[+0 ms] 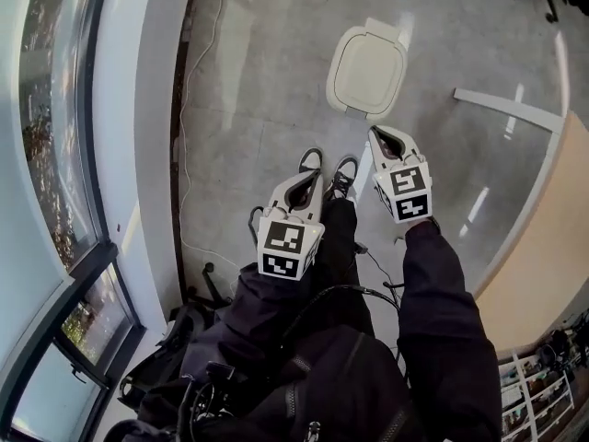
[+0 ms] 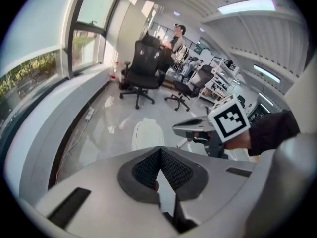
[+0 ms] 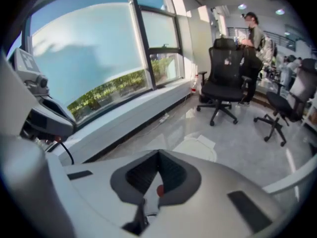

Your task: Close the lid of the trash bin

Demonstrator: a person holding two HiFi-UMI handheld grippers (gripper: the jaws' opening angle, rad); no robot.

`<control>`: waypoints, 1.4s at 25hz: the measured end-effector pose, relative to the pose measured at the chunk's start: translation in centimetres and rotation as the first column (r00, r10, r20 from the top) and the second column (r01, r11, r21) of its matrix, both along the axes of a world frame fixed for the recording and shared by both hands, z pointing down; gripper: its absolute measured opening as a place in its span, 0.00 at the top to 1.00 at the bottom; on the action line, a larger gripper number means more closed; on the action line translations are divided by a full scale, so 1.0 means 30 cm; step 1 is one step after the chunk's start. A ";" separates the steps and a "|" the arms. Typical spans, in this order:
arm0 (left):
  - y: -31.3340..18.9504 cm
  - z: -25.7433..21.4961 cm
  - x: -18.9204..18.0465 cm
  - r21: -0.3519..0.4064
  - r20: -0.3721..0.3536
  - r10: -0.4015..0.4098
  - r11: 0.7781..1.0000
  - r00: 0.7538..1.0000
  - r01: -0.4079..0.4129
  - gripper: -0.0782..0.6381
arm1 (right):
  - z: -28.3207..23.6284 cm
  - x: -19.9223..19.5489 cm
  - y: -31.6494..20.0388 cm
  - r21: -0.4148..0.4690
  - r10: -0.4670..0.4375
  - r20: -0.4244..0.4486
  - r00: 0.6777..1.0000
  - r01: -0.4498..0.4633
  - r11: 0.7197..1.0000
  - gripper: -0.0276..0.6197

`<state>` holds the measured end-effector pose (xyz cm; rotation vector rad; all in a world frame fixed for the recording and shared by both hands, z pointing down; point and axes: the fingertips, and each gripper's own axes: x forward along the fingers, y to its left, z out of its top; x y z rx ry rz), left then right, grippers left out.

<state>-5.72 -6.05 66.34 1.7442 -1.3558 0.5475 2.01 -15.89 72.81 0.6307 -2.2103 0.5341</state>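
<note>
**Inspector:** Item one, the tools nearest the person. State?

**Onlooker:** Left gripper (image 1: 310,182): jaws pressed together tip to tip, nothing between them. Right gripper (image 1: 380,136): the same, clenched on nothing. Both are held in the air in front of the person's waist. They angle down toward the floor and touch nothing.

**Inspector:** Beyond them?

**Onlooker:** The person's shoes (image 1: 329,168) are on the grey floor (image 1: 248,90), just past the left gripper's tips. A thin cable (image 1: 187,145) runs along the foot of the window wall, off to the left.

**Inspector:** And the trash bin?

**Onlooker:** The trash bin (image 1: 337,92) stands on the floor ahead of the shoes, well below both tools. Its cream lid (image 1: 368,70) lies flat on the rim. I see no gap, so I judge it already down, or very nearly.

**Inspector:** Bearing from the fingers?

**Onlooker:** Forward and down. It lies almost straight ahead of the right gripper, a little to its left. From the left gripper it is ahead and off to the right. The right one is nearer. The bin's long axis runs away from the person, with the hinge tab at the far end.

**Inspector:** What follows?

**Onlooker:** In my judgement, if anything remains, it is a downward press on the near edge by the right tool. Otherwise nothing.

**Inspector:** Farther off?

**Onlooker:** Office chairs (image 2: 142,71) and a standing person (image 2: 177,36), well clear of the bin.
</note>
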 end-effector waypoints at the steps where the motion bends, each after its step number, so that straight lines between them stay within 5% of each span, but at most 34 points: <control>1: -0.034 -0.076 0.001 0.040 0.004 0.001 0.999 1.000 -0.002 0.89 | -0.109 0.004 0.005 0.023 0.034 0.029 0.999 -0.034 0.999 0.95; 6: -0.260 -0.497 -0.001 0.315 0.037 0.039 0.948 0.999 -0.049 0.89 | -0.654 0.019 -0.082 0.238 0.144 0.160 0.976 -0.180 0.954 0.95; 10: -0.328 -0.784 0.050 0.422 0.057 0.060 0.903 0.997 -0.079 0.89 | -0.989 0.084 -0.083 0.333 0.206 0.232 0.951 -0.277 0.901 0.95; 21: -0.379 -1.288 0.111 0.611 0.067 0.052 0.788 0.996 -0.083 0.89 | -1.549 0.168 -0.046 0.522 0.194 0.337 0.921 -0.354 0.776 0.95; 35: -0.340 -1.694 0.113 0.751 0.055 0.008 0.659 0.998 -0.047 0.89 | -1.989 0.242 0.040 0.622 0.142 0.512 0.847 -0.480 0.619 0.95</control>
